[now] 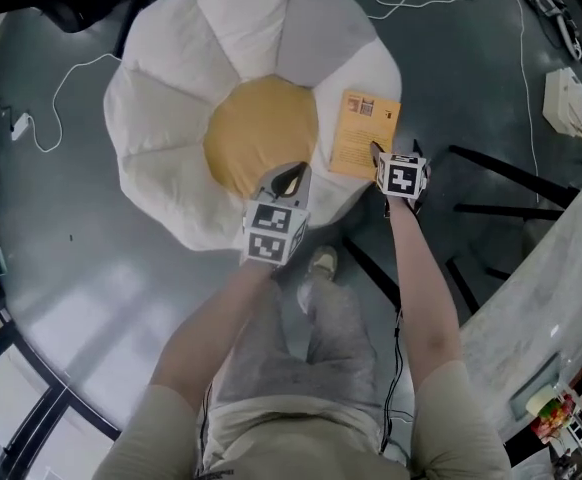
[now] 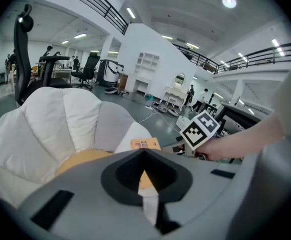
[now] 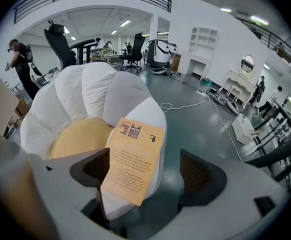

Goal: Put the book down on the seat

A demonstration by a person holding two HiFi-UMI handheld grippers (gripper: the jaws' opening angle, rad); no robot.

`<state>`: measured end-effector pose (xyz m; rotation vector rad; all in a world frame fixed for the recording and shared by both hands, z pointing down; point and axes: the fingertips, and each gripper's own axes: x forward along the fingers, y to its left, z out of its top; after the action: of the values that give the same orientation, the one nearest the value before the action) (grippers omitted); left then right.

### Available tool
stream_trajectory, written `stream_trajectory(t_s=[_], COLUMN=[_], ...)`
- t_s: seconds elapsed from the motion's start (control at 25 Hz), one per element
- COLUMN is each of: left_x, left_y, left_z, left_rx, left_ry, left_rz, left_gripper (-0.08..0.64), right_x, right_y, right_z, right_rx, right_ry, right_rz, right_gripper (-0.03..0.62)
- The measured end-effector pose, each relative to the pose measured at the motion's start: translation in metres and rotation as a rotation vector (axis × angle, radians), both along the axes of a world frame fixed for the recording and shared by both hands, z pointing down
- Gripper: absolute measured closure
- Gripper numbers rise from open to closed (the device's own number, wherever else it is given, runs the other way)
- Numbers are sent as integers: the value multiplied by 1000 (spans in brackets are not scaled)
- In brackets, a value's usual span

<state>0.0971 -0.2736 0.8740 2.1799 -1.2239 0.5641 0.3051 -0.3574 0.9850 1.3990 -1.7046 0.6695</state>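
- The seat [image 1: 161, 118] is soft, with rounded petals sloping outward.
- The book [image 1: 365, 133] lies on the seat's right edge, near end overhanging. I judge it could slide off.
- My right tongs [image 3: 148, 174] stand wide apart around it, gripping nothing. Withdrawing carelessly could snag it.
- My left tongs [image 2: 144, 156] are closed, empty.

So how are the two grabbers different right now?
The left gripper is shut and empty; the right gripper stands wide open, not pressing on the book. The left gripper is near the yellow middle of the seat; the right gripper is at the book's near edge. Both carry a black-and-white marker cube.
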Motion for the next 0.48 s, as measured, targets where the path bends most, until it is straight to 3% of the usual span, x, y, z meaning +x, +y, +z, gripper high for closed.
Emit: stream_trajectory(t_s=[0.2, 0.28, 0.36, 0.48], left_x=[-7, -10, -11, -16], left_y=[5, 10, 17, 27], left_z=[-82, -113, -141, -186], left_rx=[44, 52, 59, 74], left_ry=[5, 14, 13, 8], left_rz=[-33, -47, -51, -55], left_gripper=[549, 549, 550, 549], right_x=[-10, -15, -17, -20], right_y=[35, 49, 61, 75], right_z=[-87, -130, -175, -246], right_rx=[2, 37, 96, 179], right_ry=[-117, -141, -139, -149], right_rz=[80, 80, 73, 59], right_gripper=[168, 207, 297, 308])
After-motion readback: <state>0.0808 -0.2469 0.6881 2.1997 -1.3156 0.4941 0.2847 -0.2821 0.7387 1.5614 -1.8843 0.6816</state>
